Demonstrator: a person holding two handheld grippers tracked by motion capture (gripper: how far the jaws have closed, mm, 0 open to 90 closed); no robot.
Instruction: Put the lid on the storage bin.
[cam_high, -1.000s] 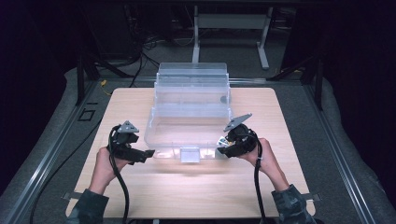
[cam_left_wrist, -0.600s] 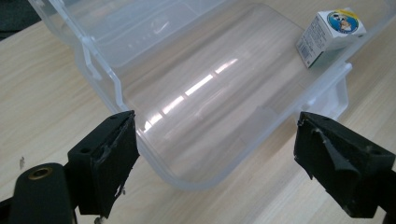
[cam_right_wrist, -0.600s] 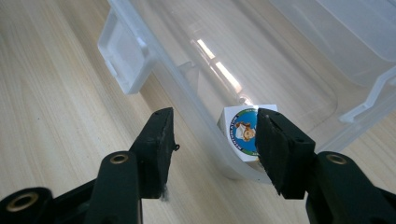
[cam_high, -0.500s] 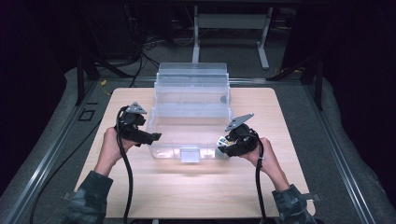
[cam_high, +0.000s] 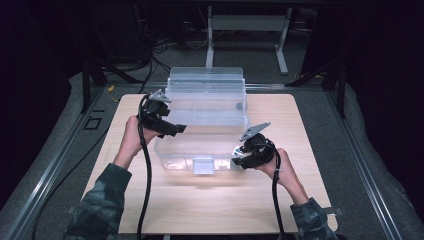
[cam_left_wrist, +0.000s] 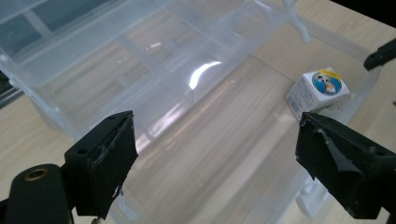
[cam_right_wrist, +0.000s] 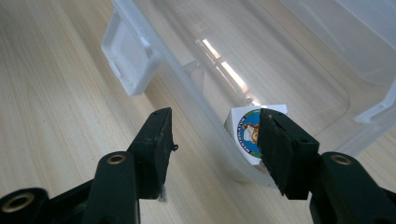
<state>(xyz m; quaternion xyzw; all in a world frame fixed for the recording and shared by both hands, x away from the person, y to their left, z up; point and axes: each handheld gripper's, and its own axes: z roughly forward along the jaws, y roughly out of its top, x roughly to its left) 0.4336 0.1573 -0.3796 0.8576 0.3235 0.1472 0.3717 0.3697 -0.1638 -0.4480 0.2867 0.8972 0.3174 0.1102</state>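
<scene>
The left gripper (cam_high: 172, 131) hangs over the left side of the clear box (cam_high: 205, 107), its jaws spread wide with nothing between them. Inside the box, in its near right corner, lies a small white carton (cam_left_wrist: 317, 91). The right gripper (cam_high: 239, 161) is at that corner, jaws spread across the box wall, holding nothing.

A pale wood tabletop (cam_high: 150, 200) sits on a grey padded surround (cam_high: 50, 165) edged with metal rails (cam_high: 367, 165). Beyond it the room is dark — a white metal frame (cam_high: 247, 25) stands on grey floor, black cables (cam_high: 165, 47) trailing beside it.
</scene>
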